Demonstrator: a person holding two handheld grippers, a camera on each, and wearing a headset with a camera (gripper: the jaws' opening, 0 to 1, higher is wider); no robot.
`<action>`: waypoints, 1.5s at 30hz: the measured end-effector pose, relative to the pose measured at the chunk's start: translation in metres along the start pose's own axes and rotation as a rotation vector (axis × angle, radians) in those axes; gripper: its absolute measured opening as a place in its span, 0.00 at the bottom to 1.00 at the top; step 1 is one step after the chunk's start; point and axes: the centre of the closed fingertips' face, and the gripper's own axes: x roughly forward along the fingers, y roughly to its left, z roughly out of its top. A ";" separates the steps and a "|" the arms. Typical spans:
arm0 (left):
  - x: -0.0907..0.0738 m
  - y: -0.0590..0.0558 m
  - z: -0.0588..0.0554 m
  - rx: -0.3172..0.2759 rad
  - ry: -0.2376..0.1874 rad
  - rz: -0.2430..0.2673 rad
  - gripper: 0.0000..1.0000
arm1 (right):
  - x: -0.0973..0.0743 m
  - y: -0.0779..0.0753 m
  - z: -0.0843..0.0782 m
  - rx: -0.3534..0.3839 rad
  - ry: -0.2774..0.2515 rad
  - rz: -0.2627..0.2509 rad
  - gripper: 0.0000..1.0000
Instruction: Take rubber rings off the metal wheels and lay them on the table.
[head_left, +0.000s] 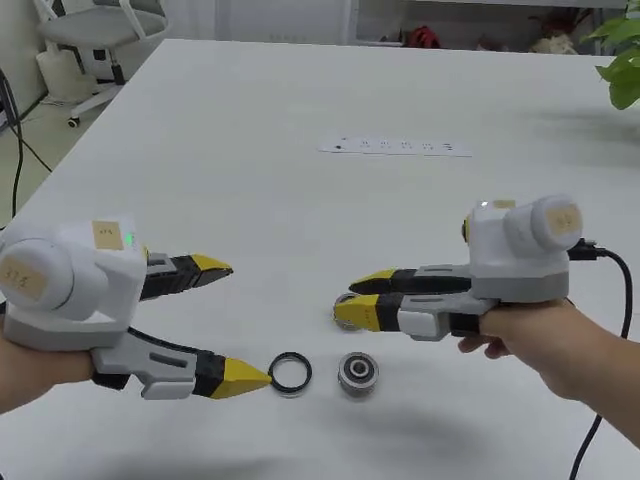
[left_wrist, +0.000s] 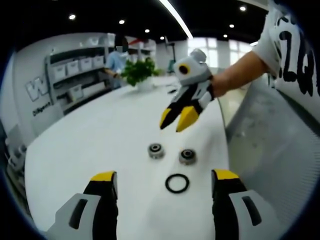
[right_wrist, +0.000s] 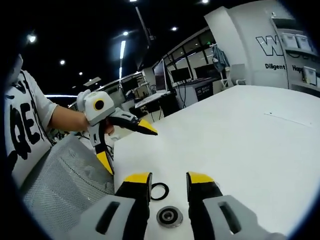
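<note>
One black rubber ring lies flat and loose on the white bench, at the near side of the scene. Just right of it, with a small gap between, a metal wheel lies flat with its hub up. A second wheel lies a little farther off. In the head view it is mostly hidden behind the yellow tips of the right claw.

The left claw is spread wide and holds nothing. Its near tip is low, just left of the ring; whether they touch I cannot tell. The right claw is narrow, with a small gap between its tips, and it grips nothing. In the right gripper view a wheel lies low between its jaws, with the ring just beyond. A white socket strip lies well off toward the far side.
</note>
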 end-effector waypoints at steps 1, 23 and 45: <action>0.000 0.000 0.001 -0.002 -0.001 -0.003 0.78 | -0.002 -0.001 0.002 -0.008 -0.003 -0.004 0.27; -0.015 0.008 0.015 -0.005 -0.027 0.018 0.80 | -0.054 0.002 0.001 -0.134 0.010 -0.077 0.49; -0.021 0.005 0.008 0.000 -0.017 0.030 0.86 | -0.090 -0.006 -0.032 -0.137 0.032 -0.150 0.76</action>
